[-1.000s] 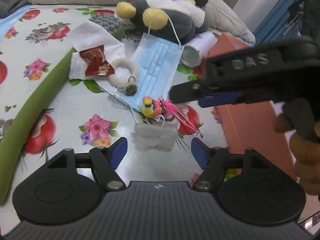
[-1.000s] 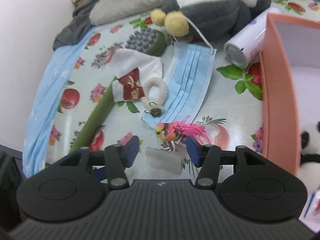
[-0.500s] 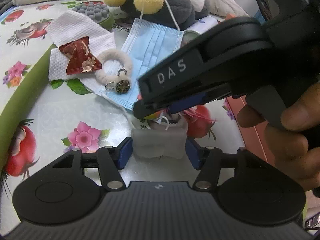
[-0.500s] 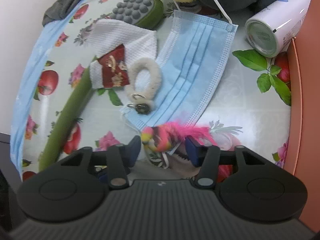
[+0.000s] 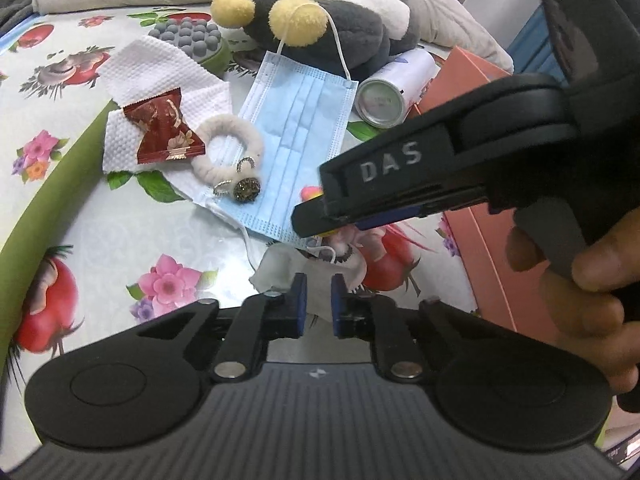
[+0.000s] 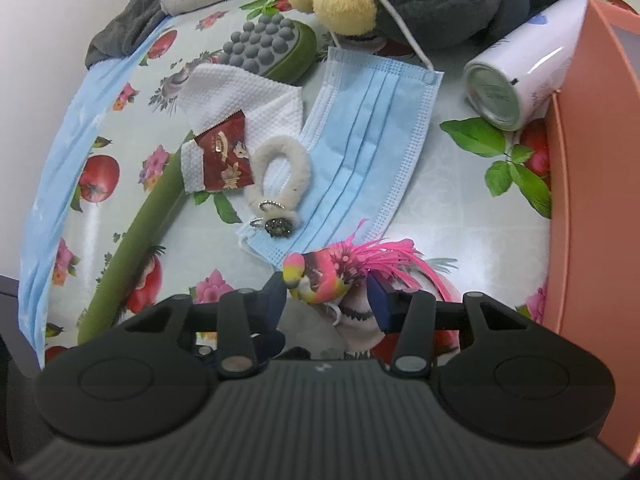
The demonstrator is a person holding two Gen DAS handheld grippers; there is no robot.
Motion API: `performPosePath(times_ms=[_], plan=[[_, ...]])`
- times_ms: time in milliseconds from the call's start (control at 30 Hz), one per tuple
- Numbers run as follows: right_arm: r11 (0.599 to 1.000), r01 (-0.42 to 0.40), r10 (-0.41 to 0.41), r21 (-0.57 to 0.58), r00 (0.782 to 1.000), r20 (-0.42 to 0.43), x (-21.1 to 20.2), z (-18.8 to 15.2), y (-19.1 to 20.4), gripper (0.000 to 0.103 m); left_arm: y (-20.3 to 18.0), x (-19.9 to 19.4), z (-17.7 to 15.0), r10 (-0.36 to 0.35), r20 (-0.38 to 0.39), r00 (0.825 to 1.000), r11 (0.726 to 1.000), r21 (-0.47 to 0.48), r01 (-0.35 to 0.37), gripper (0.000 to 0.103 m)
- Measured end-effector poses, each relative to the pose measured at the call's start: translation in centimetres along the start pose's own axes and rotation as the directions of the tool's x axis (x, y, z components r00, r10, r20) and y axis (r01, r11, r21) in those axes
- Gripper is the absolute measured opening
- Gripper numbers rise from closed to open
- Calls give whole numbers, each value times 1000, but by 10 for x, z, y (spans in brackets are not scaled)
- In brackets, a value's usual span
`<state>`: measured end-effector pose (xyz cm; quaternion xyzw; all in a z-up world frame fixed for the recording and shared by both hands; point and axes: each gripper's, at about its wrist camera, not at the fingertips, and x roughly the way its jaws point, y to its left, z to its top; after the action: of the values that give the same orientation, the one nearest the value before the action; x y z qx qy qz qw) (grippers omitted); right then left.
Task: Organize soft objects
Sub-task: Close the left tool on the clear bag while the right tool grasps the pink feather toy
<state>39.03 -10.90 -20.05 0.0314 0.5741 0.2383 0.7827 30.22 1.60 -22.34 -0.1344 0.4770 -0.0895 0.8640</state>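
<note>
A white crumpled cloth (image 5: 280,266) lies on the flowered tablecloth, and my left gripper (image 5: 318,300) is shut on its near edge. Just beyond it, a pink feathered bird toy (image 6: 324,276) sits between the fingers of my right gripper (image 6: 326,300), whose pads press on it from both sides. In the left wrist view the right gripper (image 5: 316,224) reaches in from the right, covers most of the bird, and is held by a hand (image 5: 592,280). A blue face mask (image 6: 368,140) lies behind the bird, with a fluffy white hair tie (image 6: 280,168) on it.
An orange box (image 6: 592,200) stands on the right, with a white can (image 6: 516,84) lying beside it. A grey plush toy (image 5: 340,20), a green bumpy brush (image 6: 272,52), a white paper towel (image 5: 160,64) with a red sweet wrapper (image 5: 164,132), and a green strip (image 5: 48,184) lie around.
My left jaws have closed from wide apart onto the white cloth. The right gripper has come down over the bird toy and narrowed slightly around it.
</note>
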Motion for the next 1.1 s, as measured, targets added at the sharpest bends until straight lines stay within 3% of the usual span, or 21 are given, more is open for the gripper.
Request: performPosePath(times_ms=[667, 933, 967, 1033, 1067, 1100], plan=[[999, 42, -41, -7, 996, 78, -46, -38, 10, 48, 5, -50, -20, 18, 43, 999, 996, -89, -14, 0], [981, 172, -164, -87, 982, 91, -36, -52, 10, 48, 36, -43, -23, -55, 36, 998, 959, -276, 62, 1], [975, 193, -182, -109, 978, 98, -34, -52, 11, 48, 39, -40, -22, -67, 33, 997, 951, -300, 74, 3], [961, 233, -218, -150, 970, 108, -29, -52, 12, 48, 45, -31, -21, -90, 21, 996, 928, -361, 91, 19], [953, 252, -235, -171, 966, 112, -26, -52, 12, 48, 48, -27, -21, -103, 20, 994, 913, -396, 103, 32], [945, 267, -250, -187, 962, 110, -22, -52, 12, 48, 50, -24, -22, -113, 22, 993, 898, -426, 112, 35]])
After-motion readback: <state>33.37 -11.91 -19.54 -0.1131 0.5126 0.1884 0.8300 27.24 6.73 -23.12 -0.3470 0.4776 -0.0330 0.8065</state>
